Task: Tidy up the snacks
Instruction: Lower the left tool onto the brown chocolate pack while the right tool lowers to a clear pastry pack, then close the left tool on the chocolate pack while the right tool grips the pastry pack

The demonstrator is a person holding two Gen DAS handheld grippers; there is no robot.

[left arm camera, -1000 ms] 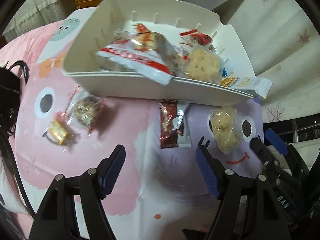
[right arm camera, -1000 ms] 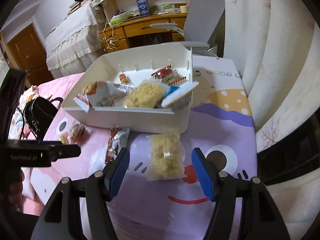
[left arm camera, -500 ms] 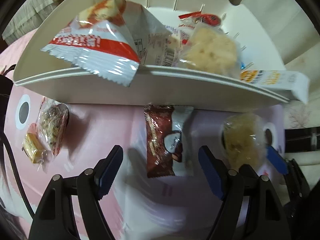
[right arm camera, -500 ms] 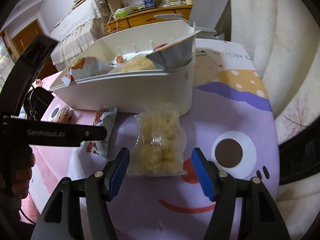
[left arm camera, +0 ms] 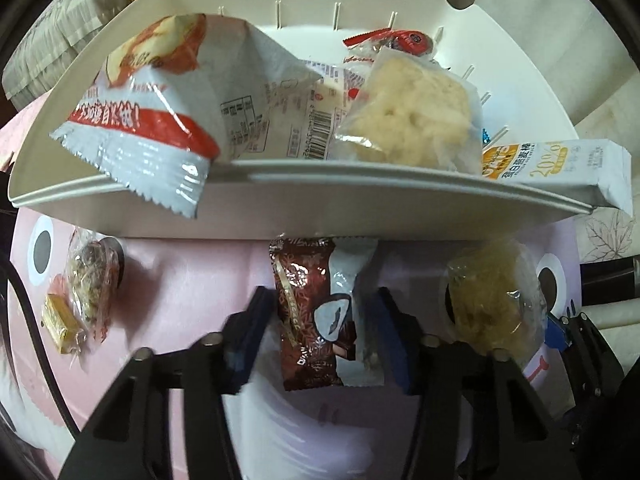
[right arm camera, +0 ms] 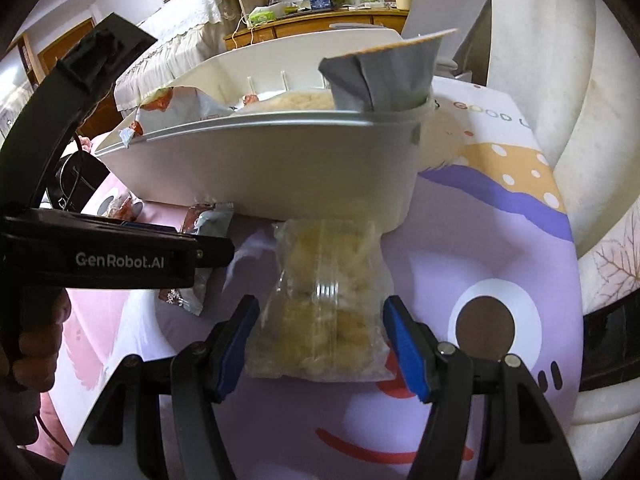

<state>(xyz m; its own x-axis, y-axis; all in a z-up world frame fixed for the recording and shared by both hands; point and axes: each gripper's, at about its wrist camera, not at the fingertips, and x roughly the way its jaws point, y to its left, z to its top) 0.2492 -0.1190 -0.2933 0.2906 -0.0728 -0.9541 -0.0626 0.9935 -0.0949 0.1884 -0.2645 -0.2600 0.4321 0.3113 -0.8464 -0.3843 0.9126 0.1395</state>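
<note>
A brown and white snack packet (left arm camera: pixel 320 320) lies flat on the pink cartoon mat, just in front of the white bin (left arm camera: pixel 320 216). My left gripper (left arm camera: pixel 320 340) straddles it. Its jaws are closing, and the blue pads (left arm camera: pixel 394 344) reach the packet's edges without squeezing it. A clear bag of pale yellow puffed snack (right arm camera: pixel 320 312) lies against the bin's wall (right arm camera: pixel 280 168). My right gripper (right arm camera: pixel 320 344) is open around that bag, one pad by each side. The same bag (left arm camera: pixel 492 308) shows at the right of the left wrist view.
The bin holds a red and white bag (left arm camera: pixel 152 120), a pale cake pack (left arm camera: pixel 412 120) and a milk carton (left arm camera: pixel 560 164) that pokes over its rim. Two small wrapped snacks (left arm camera: pixel 92 284) lie on the mat to the left. A hand (right arm camera: pixel 32 344) grips the left gripper's black body (right arm camera: pixel 120 256).
Both grippers have sunk toward the mat. The left one closed in on the bin's front, and its jaws narrowed around the brown packet. The right one came down over the clear bag.
</note>
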